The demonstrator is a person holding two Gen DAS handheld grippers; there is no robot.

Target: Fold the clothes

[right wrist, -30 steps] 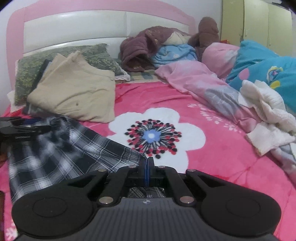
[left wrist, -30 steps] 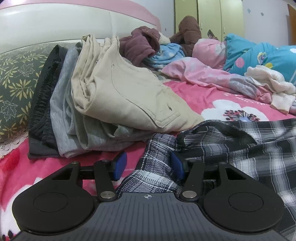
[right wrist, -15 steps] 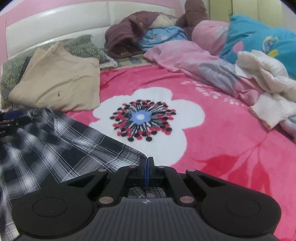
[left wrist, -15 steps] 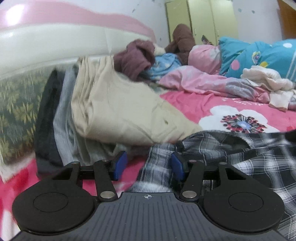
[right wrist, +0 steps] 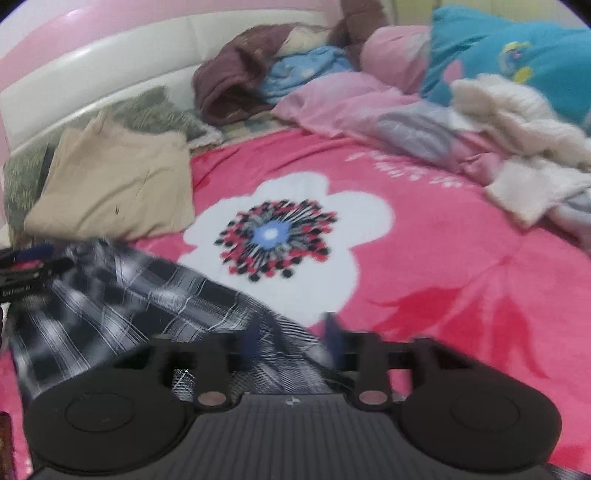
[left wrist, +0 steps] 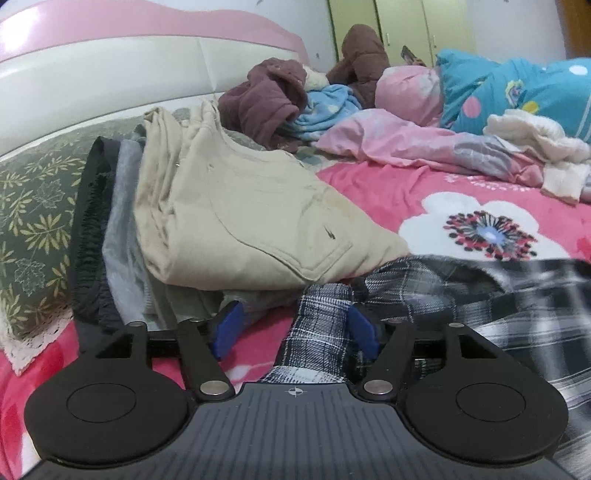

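Plaid garment (right wrist: 122,295) edge beside bare pink blanket (right wrist: 424,236)

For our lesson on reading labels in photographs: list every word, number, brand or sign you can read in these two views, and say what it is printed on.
No text can be read with confidence.
White lettering on the left gripper, seen in the right wrist view: too blurred to read.
Cross-in-circle mark on each gripper body: a symbol, no words.
Cartoon print on the blue quilt: no legible lettering.

On my bed: pink floral blanket (right wrist: 424,258), leaf-print pillow (left wrist: 33,221), white-and-pink headboard (left wrist: 110,74), blue cartoon quilt (left wrist: 517,92); green wardrobe (left wrist: 399,26) stands behind.
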